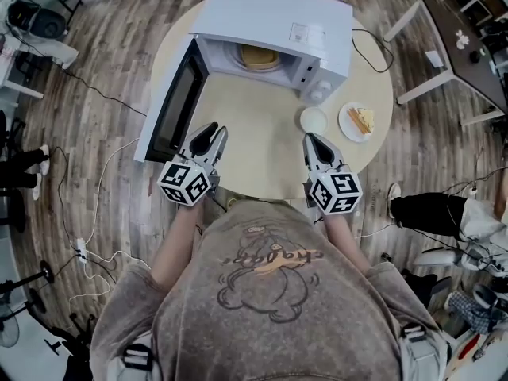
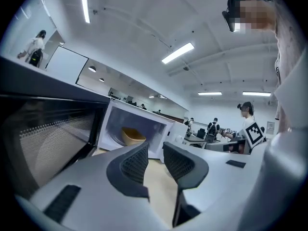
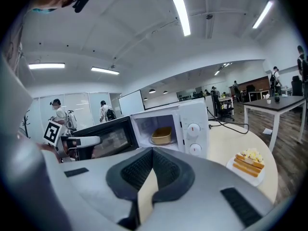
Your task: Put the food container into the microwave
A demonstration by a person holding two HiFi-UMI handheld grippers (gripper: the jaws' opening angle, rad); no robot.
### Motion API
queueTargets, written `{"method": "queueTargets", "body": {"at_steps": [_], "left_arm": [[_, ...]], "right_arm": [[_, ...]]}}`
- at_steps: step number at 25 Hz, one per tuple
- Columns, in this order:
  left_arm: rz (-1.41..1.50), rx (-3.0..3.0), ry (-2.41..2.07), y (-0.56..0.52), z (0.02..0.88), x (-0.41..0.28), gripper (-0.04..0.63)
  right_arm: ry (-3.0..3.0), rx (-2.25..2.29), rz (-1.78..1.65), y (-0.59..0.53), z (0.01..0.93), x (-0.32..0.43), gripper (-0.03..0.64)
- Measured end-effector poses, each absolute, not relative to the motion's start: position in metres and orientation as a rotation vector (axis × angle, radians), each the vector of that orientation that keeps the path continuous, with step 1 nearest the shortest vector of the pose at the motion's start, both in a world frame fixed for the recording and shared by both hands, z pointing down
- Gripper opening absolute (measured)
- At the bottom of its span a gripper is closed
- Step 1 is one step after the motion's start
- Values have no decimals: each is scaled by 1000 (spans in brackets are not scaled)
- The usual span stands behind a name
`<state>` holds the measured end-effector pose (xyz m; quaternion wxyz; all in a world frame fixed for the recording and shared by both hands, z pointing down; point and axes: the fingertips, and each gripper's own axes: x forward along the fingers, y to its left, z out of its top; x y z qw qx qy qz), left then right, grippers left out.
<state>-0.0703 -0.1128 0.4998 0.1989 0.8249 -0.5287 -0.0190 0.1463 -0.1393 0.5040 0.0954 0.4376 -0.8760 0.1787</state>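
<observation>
Sits already inside the open microwave: tan food container, door swung wide

Looks light, stiff and thin-walled, probably a little slick, so best pinched over the rim on one side and kept level; holds nothing in the left gripper, jaws parted slightly; holds nothing in the right gripper, jaws pressed together; hovers with both over the near table, well apart from the container

an open-plan office or lab is indicated by strip lights, a desk, and a power strip on wood floor.
</observation>
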Motion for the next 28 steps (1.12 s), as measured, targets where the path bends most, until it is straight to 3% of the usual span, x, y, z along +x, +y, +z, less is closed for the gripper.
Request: {"method": "queueTargets", "body": {"at_steps": [12,28], "left_arm": [[-28,2292,-1537,-109,504,-76,32],[-74,2244,-1548,-119,503,-77,31]], "right_arm": [[-2590,1301,514,-135,506,143,0],[-2601,1280,518,-135,508,142,0]]}}
